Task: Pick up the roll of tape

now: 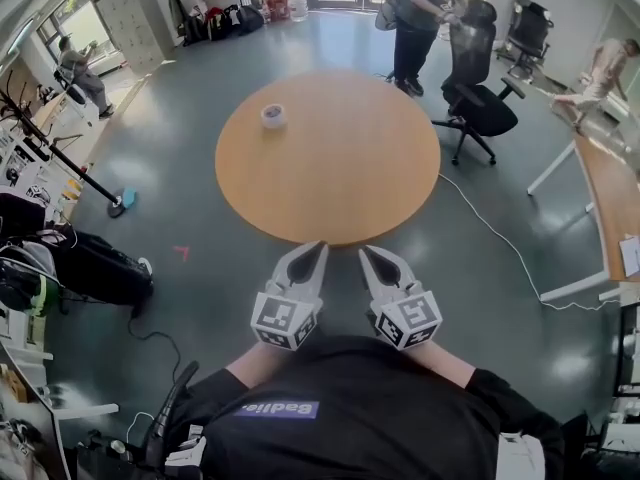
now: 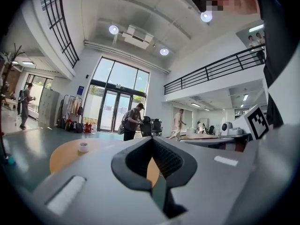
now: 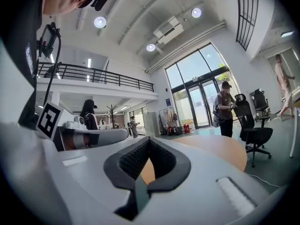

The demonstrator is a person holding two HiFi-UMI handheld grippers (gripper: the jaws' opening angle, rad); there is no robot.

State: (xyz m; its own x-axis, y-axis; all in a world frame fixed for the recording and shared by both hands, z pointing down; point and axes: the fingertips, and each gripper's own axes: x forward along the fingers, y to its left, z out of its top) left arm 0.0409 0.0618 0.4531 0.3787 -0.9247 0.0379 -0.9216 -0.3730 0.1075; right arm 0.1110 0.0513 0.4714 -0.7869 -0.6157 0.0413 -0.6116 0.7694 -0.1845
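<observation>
Both pairs of jaws are pressed together with nothing between them. I have the left gripper and the right gripper side by side, just short of the near edge of the round wooden tabletop.

The roll of tape lies flat, well ahead of the jaws and off to their left, toward the far side of the tabletop. In the left gripper view it sits low and left of the closed tips.

The reach is the step in hand, and I judge the left gripper the better placed. I would spread its jaws before arriving, tip them down over the roll and pinch one wall through the core. I would close only once a pad sits on each side.
</observation>
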